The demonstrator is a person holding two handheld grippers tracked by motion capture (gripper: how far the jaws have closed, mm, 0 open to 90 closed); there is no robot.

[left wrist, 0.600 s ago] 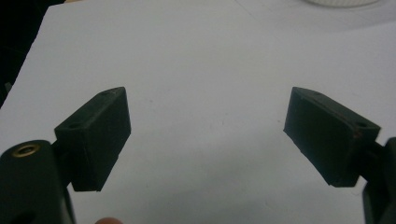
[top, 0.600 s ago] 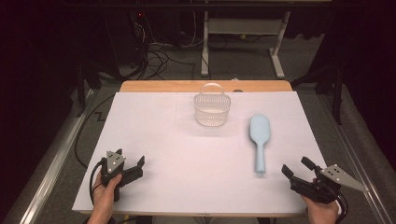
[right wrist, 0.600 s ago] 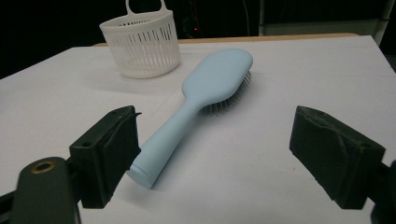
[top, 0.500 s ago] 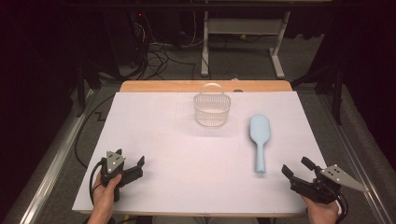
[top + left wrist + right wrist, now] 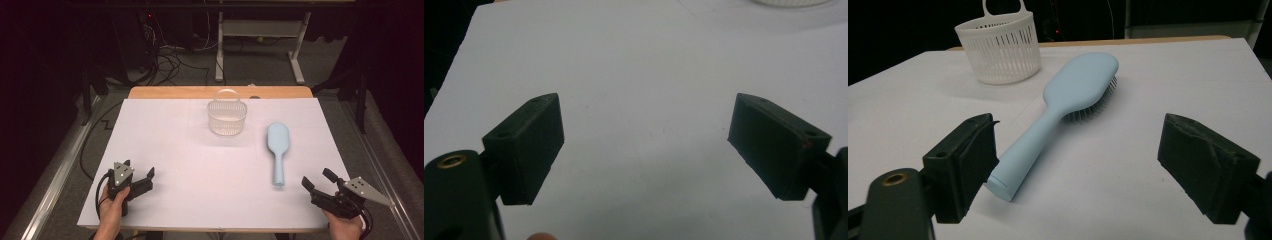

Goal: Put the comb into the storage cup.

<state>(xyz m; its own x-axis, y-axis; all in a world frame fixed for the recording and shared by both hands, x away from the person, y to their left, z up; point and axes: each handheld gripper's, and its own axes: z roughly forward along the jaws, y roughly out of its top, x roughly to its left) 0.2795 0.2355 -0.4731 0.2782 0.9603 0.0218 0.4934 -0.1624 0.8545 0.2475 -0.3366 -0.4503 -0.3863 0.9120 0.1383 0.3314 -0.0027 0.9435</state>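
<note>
A light blue hairbrush [image 5: 277, 150] lies bristles down on the white table cover, right of centre, its handle toward the near edge. In the right gripper view the hairbrush [image 5: 1064, 110] lies just ahead of the jaws. A white slotted basket [image 5: 227, 116] with a loop handle stands at the back middle; the basket [image 5: 999, 46] is beyond the brush. My right gripper [image 5: 316, 181] rests open near the front right corner, a little right of the brush handle's end. My left gripper [image 5: 140, 175] rests open at the front left, nothing between its jaws [image 5: 644, 145].
The white cover [image 5: 170, 150] spans most of the wooden table, whose bare edge [image 5: 175, 92] shows at the back. Metal rails run along both sides. Cables and a desk frame [image 5: 260, 45] lie on the dark floor behind.
</note>
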